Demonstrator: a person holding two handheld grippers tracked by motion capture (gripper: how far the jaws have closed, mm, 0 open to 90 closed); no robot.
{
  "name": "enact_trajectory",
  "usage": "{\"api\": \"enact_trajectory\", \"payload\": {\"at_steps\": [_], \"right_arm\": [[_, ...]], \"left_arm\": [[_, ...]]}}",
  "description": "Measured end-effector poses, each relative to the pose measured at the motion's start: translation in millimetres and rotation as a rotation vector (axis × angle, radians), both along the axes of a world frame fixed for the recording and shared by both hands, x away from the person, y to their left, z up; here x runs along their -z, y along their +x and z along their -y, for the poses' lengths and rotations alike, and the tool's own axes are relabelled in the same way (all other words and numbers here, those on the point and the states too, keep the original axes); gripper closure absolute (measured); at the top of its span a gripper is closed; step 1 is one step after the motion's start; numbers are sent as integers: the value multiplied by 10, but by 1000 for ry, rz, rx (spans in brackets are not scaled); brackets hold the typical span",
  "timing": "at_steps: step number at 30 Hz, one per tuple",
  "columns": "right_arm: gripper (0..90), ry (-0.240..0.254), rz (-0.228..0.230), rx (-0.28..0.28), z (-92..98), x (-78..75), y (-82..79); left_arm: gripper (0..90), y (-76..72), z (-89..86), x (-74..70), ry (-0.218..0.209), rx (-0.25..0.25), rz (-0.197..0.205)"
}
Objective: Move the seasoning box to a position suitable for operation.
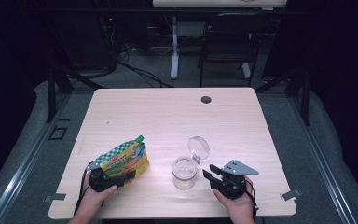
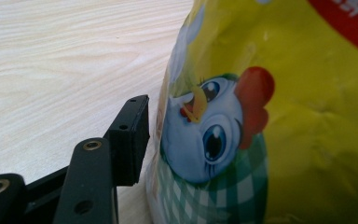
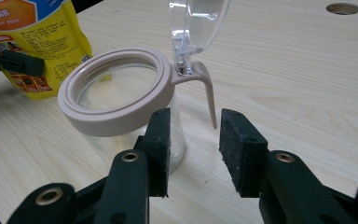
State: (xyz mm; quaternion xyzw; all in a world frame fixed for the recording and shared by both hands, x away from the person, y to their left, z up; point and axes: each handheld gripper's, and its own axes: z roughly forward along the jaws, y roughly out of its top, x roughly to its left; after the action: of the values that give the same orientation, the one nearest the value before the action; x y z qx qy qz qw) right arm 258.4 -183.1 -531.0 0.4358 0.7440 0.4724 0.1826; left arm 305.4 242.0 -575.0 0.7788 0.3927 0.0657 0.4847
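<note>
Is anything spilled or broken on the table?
Nothing is spilled or broken. The glass jar stands upright with its clear hinged lid flipped open, which looks deliberate. The yellow spout pouch stands a bit crumpled beside the left gripper, its green cap on.

Your left gripper [image 1: 121, 177] is clamping its jaws shut; your right gripper [image 1: 208, 172] is resting low, jaws standing apart
</note>
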Motion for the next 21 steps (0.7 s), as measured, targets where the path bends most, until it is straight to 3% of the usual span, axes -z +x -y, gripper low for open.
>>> {"api": "enact_trajectory", "payload": {"at_steps": [7, 21], "right_arm": [[638, -1, -1, -1, 2, -1, -1], [637, -6, 0, -3, -4, 3, -1]], "left_arm": [[459, -5, 11, 34, -14, -8, 31], [530, -9, 41, 50, -17, -3, 49]]}}
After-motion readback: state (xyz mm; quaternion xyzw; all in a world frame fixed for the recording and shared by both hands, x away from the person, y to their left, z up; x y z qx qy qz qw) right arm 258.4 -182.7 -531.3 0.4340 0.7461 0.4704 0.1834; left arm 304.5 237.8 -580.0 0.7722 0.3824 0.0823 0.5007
